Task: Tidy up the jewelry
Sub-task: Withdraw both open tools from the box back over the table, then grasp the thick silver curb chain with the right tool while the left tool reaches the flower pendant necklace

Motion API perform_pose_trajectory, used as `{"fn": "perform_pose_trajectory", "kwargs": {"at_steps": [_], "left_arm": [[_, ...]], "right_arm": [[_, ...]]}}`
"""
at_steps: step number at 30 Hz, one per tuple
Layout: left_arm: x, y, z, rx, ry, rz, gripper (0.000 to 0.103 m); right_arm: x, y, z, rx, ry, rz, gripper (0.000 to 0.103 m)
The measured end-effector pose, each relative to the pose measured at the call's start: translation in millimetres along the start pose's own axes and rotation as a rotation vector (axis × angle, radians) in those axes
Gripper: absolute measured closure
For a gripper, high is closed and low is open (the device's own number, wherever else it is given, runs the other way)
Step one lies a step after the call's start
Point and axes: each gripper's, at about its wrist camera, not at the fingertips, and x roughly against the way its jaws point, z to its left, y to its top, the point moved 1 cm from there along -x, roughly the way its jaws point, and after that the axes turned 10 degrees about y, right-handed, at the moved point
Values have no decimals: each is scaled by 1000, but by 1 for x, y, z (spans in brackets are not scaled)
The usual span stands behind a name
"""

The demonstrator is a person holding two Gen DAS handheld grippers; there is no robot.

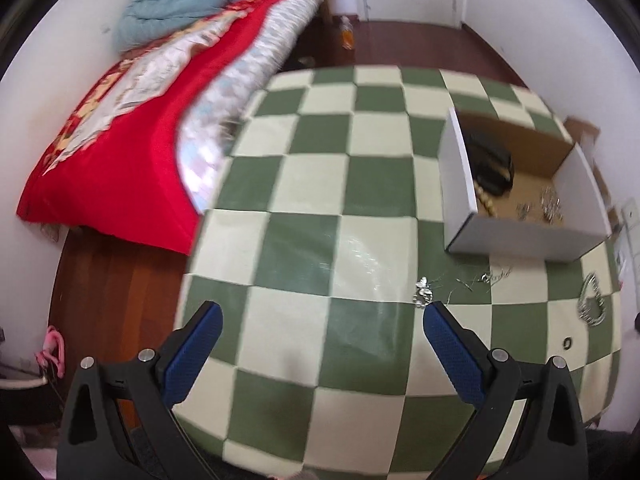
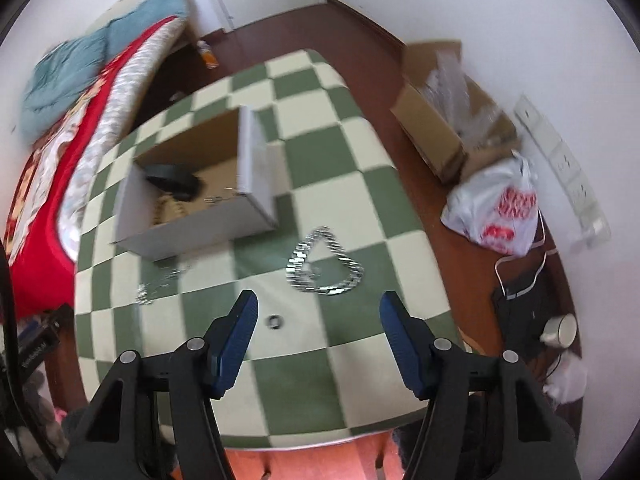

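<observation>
Both claws are spread wide and empty: your left gripper (image 1: 322, 316) and right gripper (image 2: 318, 306) hang above the near part of the checkered table (image 2: 352, 152). The open cardboard box (image 2: 256, 168) sits toward the table's far left corner in the right view, with a few pieces already inside. Loose on the table: a chunky silver chain (image 2: 324, 260) just ahead of your right fingers, a small ring (image 2: 275, 322) between them, and a thin tangled necklace (image 1: 424, 292) touching or just past the left gripper's right fingertip; blur makes that hard to call. Risks: the ring is tiny and flat, so your pads may skid it toward the near edge. The thin necklace could snag and drag. The chain may slip out if pinched at one link.
</observation>
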Motion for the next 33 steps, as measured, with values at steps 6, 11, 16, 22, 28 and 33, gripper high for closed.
{"fn": "perform_pose_trajectory", "kwargs": {"at_steps": [6,11,16,22,28,33], "left_arm": [[-35,4,-30,-52,-46,65,1],[-48,5,-43,-79,-83,83,3],[-60,3,-61,-123,-114,92,3],[-53,3,-69,-124,-208,58,45],[-41,-2,-76,-167,-207,39,96],[-34,-14,-65,-137,-222,66,102]], "right_arm": [[-39,13,-30,-42,-17,41,37],[-70,21,-27,10,-61,71,38],[-82,19,-21,25,-90,84,49],[-82,15,-14,66,-122,70,68],[-82,11,-5,121,-127,69,94],[-75,3,-2,110,-84,63,94]]}}
